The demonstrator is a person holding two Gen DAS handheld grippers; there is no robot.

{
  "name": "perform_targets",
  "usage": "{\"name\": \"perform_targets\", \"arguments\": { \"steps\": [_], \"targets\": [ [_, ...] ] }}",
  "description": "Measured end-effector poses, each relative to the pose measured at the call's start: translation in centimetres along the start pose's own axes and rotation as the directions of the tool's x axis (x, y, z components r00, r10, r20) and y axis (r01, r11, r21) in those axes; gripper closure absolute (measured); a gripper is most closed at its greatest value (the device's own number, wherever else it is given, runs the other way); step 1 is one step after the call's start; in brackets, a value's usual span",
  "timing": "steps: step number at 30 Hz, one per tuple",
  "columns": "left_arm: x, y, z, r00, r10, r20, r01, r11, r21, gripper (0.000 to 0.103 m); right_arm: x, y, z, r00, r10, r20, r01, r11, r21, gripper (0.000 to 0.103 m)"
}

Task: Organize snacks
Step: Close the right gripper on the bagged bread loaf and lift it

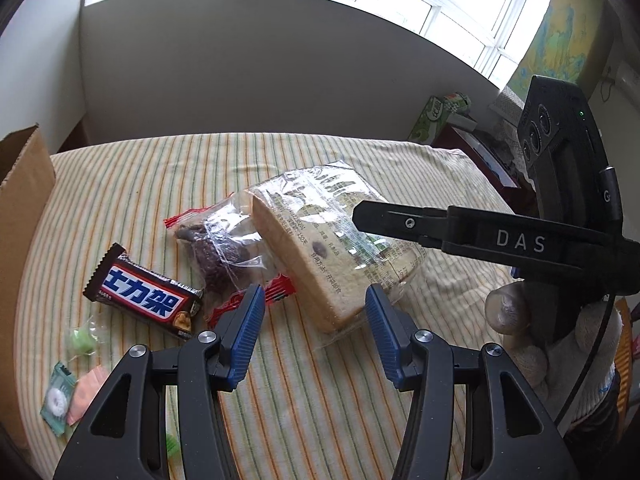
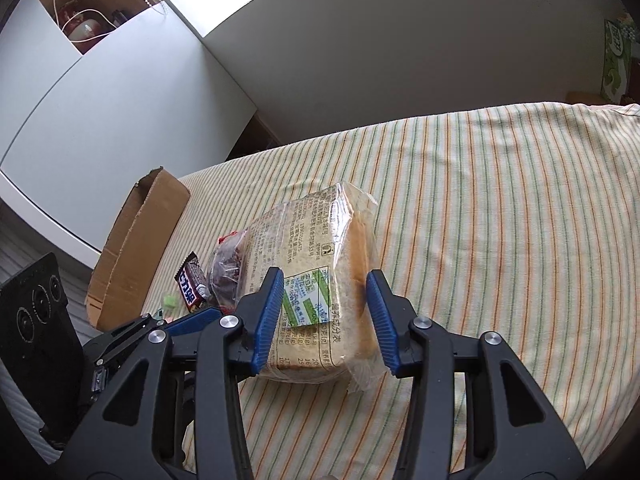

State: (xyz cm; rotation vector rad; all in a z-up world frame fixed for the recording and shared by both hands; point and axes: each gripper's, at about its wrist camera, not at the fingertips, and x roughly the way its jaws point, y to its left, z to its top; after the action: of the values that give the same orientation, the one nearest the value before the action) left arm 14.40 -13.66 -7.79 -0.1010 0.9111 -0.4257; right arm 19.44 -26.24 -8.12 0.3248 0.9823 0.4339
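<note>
A cardboard box [image 2: 132,248] stands at the left of the striped bench [image 2: 500,208]. The left gripper [image 1: 316,316] is held wide, empty. The bagged bread [image 2: 320,280] lies centrally, flanked by the right gripper [image 2: 324,312]; contact cannot be confirmed. Being light, soft and slippery-wrapped, it should be gripped gently across its crust sides.

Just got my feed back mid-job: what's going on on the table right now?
A person is sorting snacks on a striped cloth. The right gripper straddles the near end of the wrapped bread loaf, its fingers close against the wrapper, though a firm pinch isn't certain. The left gripper hovers open, holding nothing, over the near edge of the snacks. A chocolate bar, a dark pastry packet and small candies lie loose beside a cardboard box.
</note>
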Motion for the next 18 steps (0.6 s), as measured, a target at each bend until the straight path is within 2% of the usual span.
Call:
{"name": "perform_targets", "arguments": {
  "steps": [8, 10, 14, 18],
  "targets": [
    [0.6, -0.3, 0.2, 1.000, 0.010, 0.009, -0.010, 1.000, 0.021, 0.050, -0.4, -1.2, -0.4, 1.000, 0.011, -0.003, -0.011, 0.999, 0.045, 0.057],
    [0.6, -0.4, 0.1, 1.000, -0.008, 0.005, 0.008, 1.000, 0.025, 0.050, -0.2, -1.2, -0.5, 0.999, 0.050, -0.019, -0.049, 0.998, 0.044, 0.057],
    [0.8, -1.0, 0.1, 0.998, -0.054, -0.010, 0.055, 0.997, 0.054, 0.052, -0.3, -0.5, -0.8, 0.998, 0.063, -0.024, -0.062, 0.998, 0.029, 0.057],
    [1.1, -1.9, -0.2, 1.000, -0.026, -0.011, 0.027, 0.996, 0.087, 0.053, -0.5, 0.0, -1.0, 0.998, 0.053, -0.028, -0.053, 0.998, 0.021, 0.057]
  ]
}}
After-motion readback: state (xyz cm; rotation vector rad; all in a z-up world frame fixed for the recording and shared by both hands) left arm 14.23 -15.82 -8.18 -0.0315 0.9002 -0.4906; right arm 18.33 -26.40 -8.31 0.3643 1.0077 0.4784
